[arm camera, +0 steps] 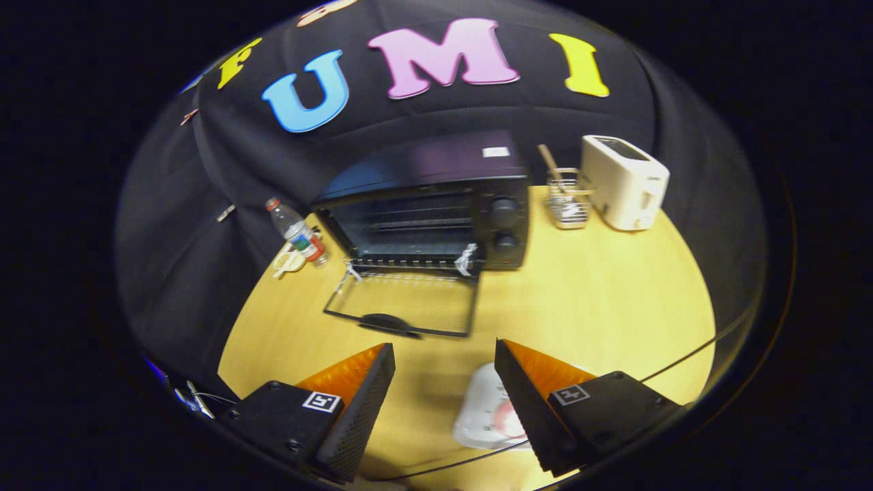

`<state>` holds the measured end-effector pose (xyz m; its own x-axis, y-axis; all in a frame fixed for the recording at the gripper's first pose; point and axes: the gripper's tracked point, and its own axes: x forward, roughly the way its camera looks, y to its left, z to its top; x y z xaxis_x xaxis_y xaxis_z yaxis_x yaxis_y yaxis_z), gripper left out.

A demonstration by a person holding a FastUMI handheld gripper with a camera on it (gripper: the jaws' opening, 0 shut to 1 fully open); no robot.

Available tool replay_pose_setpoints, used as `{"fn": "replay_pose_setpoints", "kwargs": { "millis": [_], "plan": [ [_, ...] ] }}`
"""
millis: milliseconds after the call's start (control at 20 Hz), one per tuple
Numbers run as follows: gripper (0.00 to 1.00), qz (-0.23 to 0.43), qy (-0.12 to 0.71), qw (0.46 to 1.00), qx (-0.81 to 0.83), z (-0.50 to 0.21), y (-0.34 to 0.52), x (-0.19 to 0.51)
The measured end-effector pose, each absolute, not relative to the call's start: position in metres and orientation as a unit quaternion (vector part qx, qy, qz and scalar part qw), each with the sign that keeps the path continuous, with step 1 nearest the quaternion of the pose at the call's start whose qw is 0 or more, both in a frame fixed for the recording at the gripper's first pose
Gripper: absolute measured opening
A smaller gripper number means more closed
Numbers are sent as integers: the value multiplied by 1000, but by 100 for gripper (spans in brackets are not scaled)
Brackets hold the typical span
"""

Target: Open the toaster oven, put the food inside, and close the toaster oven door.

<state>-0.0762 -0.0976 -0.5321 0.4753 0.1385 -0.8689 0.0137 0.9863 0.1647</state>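
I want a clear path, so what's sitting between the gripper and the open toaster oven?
In the gripper view, the open gripper faces the toaster oven. Between them lie bare wooden table and the oven's lowered glass door; a white plate sits between the fingers.

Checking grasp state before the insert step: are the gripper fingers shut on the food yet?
No. The gripper is wide open, its fingers apart above the table, with the pale packaged food lying between them, unpressed.
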Motion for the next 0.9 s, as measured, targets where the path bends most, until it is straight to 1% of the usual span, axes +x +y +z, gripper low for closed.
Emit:
{"fn": "replay_pose_setpoints", "kwargs": {
  "millis": [100,200,350,450,500,550,700,800,900],
  "plan": [
    [96,-5,515,856,55,-526,-151,-95],
    [96,-47,531,843,66,-530,-190,-120],
    [96,-73,549,826,102,-546,-210,-143],
    [96,-77,566,814,107,-568,-217,-155],
    [83,-74,574,809,104,-580,-219,-157],
    [80,-71,586,801,100,-589,-219,-161],
    [81,-58,612,783,92,-621,-215,-162],
    [72,-56,628,774,61,-636,-222,-163],
    [71,-53,643,762,52,-648,-221,-169]
  ]
}}
